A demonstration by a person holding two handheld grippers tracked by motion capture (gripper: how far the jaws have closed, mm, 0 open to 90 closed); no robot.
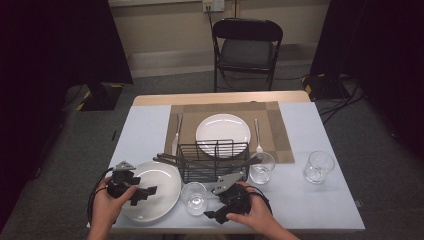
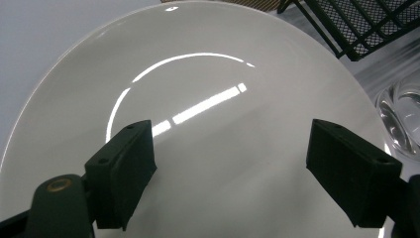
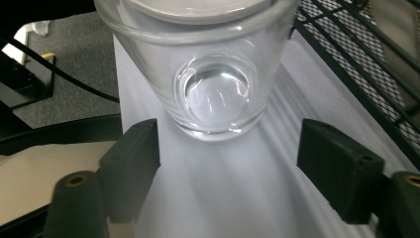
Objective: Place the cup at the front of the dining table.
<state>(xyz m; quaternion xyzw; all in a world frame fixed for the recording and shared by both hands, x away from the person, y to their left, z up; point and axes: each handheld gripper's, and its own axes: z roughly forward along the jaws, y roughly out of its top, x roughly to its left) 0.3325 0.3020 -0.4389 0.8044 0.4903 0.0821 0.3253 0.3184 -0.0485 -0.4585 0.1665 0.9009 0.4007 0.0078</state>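
Observation:
A large white plate point(image 1: 160, 177) lies at the table's near left. My left gripper point(image 1: 142, 194) hovers over it, open, with nothing between its jaws; in the left gripper view the plate point(image 2: 223, 74) spreads out under the left gripper point(image 2: 230, 173). A clear empty glass point(image 1: 194, 197) stands upright just right of that plate. My right gripper point(image 1: 214, 215) sits low beside the glass, open. In the right gripper view the glass point(image 3: 213, 74) stands just ahead of the right gripper point(image 3: 228, 168), not between its jaws.
A black wire basket point(image 1: 214, 160) stands behind the glass, also seen as basket point(image 3: 356, 64) and basket point(image 2: 356, 25). Farther back, a brown placemat point(image 1: 280, 132) holds a smaller plate point(image 1: 222, 131), knife point(image 1: 176, 134) and fork point(image 1: 258, 135). Two more glasses point(image 1: 262, 167) point(image 1: 318, 166) stand at right.

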